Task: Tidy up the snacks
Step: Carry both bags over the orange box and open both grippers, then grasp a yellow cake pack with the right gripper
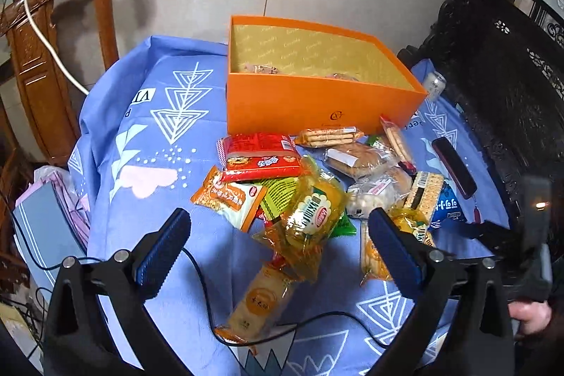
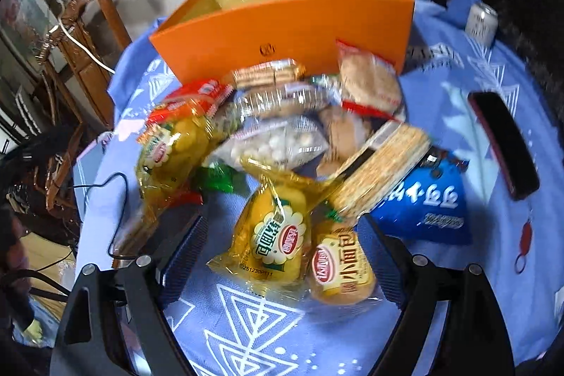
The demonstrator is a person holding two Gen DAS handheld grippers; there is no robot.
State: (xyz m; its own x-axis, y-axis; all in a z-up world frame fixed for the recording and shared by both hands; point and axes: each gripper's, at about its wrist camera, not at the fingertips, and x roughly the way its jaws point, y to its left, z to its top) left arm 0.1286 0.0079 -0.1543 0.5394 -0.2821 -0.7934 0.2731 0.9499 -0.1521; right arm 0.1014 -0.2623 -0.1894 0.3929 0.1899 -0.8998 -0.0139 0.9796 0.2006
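Yellow bread packets (image 2: 278, 235) lie directly between the right gripper (image 2: 285, 252) jaws, which stand spread and released, long axis running away toward the orange box (image 2: 282, 23) behind the pile. Nearer by far is the right; the left gripper (image 1: 278, 249) hovers released over the bench short of the heap.
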